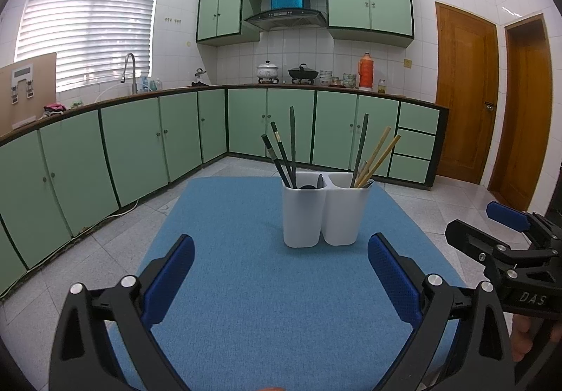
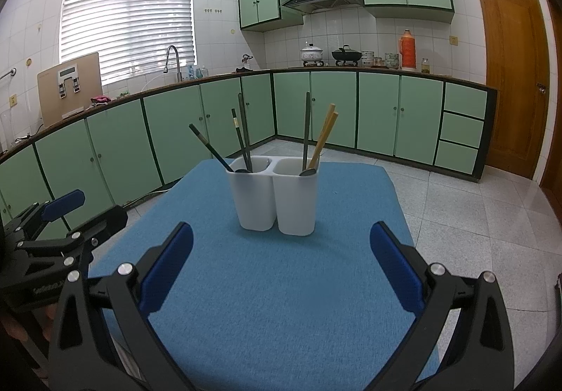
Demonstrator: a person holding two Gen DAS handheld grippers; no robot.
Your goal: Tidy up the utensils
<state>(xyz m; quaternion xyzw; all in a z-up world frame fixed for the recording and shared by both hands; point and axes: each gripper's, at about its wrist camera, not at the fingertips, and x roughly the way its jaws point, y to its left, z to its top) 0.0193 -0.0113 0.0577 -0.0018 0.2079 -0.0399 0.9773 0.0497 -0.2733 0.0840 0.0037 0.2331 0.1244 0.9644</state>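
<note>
Left hand-held gripper (image 1: 281,252) and right hand-held gripper (image 2: 281,241) — side by side — both jaws spread wide, empty.

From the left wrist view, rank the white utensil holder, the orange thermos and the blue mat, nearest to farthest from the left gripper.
1. Blue mat: directly beneath the left gripper.
2. White utensil holder: ahead, slightly right, standing on the mat.
3. Orange thermos: far back on the counter, to the right.
</note>
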